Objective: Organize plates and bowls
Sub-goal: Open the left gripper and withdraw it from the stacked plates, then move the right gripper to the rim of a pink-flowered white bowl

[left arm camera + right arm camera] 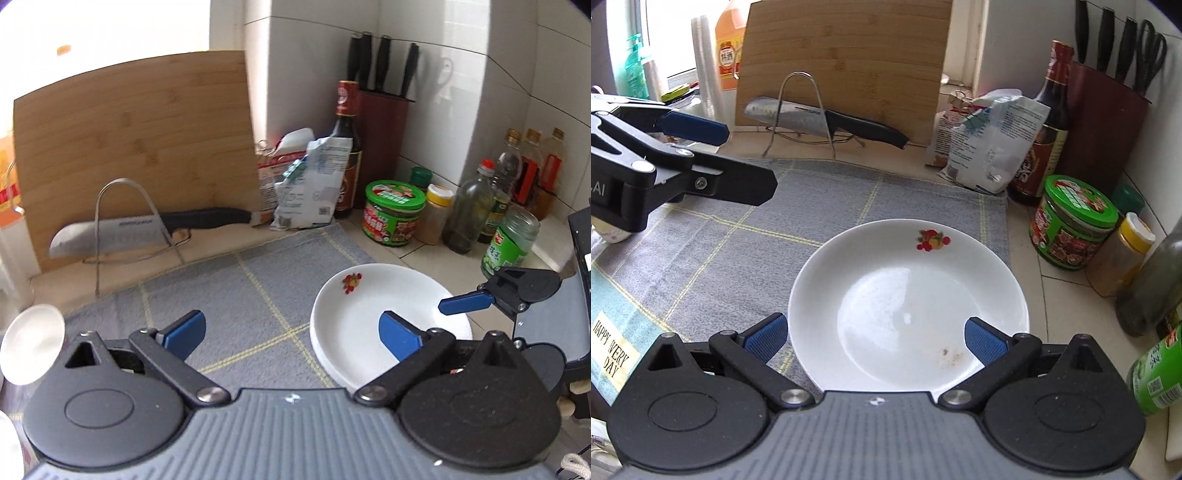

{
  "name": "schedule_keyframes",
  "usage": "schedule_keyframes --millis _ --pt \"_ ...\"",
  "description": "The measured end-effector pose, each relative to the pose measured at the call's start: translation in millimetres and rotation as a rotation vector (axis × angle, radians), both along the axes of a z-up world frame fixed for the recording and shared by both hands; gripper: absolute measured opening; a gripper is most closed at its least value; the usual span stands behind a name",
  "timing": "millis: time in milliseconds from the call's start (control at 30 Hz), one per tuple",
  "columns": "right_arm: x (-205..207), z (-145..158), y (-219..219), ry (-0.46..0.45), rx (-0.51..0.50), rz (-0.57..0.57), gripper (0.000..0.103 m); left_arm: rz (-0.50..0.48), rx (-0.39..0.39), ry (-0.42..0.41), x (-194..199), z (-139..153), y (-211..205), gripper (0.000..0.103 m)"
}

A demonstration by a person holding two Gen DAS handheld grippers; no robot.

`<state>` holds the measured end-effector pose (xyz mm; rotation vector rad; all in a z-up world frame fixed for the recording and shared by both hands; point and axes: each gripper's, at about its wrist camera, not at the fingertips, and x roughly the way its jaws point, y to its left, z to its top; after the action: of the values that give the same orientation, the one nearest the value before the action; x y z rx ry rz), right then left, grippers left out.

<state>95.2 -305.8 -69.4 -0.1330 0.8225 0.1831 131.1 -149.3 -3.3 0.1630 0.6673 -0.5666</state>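
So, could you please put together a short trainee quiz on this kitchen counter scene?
1. True or false: the right gripper is shut on the plate.
2. What is printed near the plate's far rim: A) a blue stripe, B) a fruit motif, C) nothing?
3. Where does the knife rest?

Key:
1. False. Its jaws stand open on either side of the plate's near rim, and the pads do not press on it.
2. B.
3. Across a wire rack in front of the cutting board, behind the mat.
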Motion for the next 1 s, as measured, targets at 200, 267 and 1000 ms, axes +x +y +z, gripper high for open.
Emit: schedule_keyframes --millis 200,267,1000 --pt "8.3 1.9 27.9 0.003 0.008 0.078 0.103 0.130 -0.014 0.031 -13.5 -15.0 49.5 0.100" --pt "11.0 2.4 41.0 0.002 -0.001 0.099 0.103 0.149 0.000 0.021 -16.6 -17.6 66.8 0.100" --pt "53.6 6.3 258.7 0.021 -0.008 0.198 0.103 0.265 0.127 0.021 -49.1 -58.1 286.7 0.100"
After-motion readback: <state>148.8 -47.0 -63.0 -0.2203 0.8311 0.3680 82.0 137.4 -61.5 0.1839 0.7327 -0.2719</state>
